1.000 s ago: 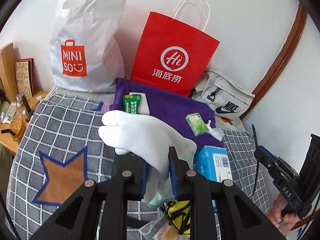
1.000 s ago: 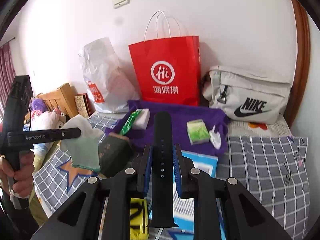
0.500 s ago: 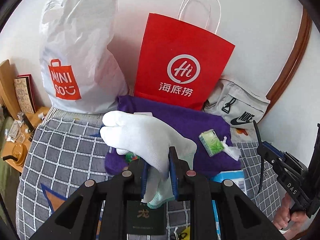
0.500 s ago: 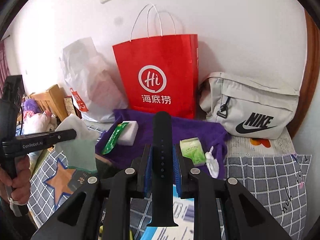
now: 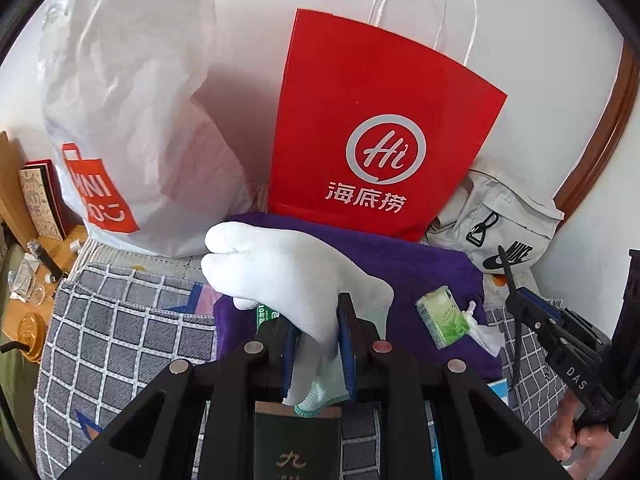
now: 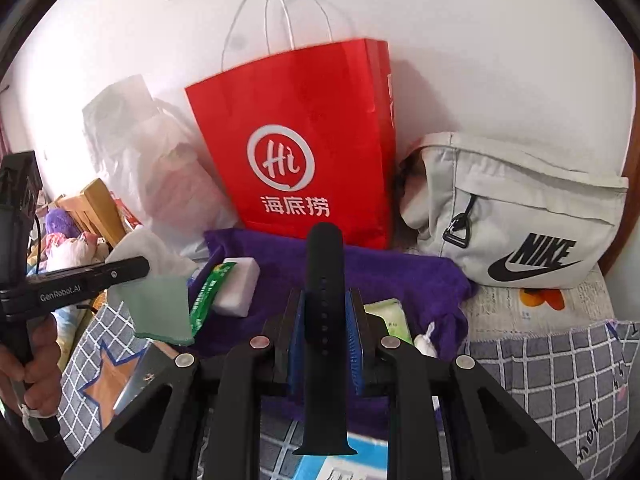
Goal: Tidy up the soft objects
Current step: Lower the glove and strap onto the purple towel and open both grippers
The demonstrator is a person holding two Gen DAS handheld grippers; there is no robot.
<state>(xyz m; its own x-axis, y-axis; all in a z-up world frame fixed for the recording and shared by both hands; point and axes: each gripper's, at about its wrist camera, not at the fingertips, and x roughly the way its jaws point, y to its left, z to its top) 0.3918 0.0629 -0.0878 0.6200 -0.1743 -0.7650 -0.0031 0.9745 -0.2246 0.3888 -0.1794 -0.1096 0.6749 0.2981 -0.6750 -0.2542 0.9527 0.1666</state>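
Note:
My left gripper [image 5: 318,316] is shut on a white glove [image 5: 288,264] with a pale green cuff, held above the purple towel [image 5: 424,276]. The glove also shows in the right wrist view [image 6: 156,276]. My right gripper [image 6: 325,308] is shut on a black watch strap [image 6: 323,300] that stands upright between the fingers. A red paper bag [image 5: 380,136] stands behind the towel, also in the right wrist view [image 6: 304,152]. A green tissue pack [image 5: 442,316] and a white block with a green wrapper [image 6: 236,284] lie on the towel.
A white Miniso plastic bag [image 5: 132,120] stands left of the red bag. A grey Nike bag [image 6: 516,216] lies at the right against the wall. The checked bedspread [image 5: 120,344] holds a dark green box [image 5: 296,440] and a blue pack [image 6: 340,464]. A wooden nightstand [image 5: 24,320] is far left.
Both grippers have moved forward toward the red bag and the towel, which now look larger. Each keeps its hold on its object.

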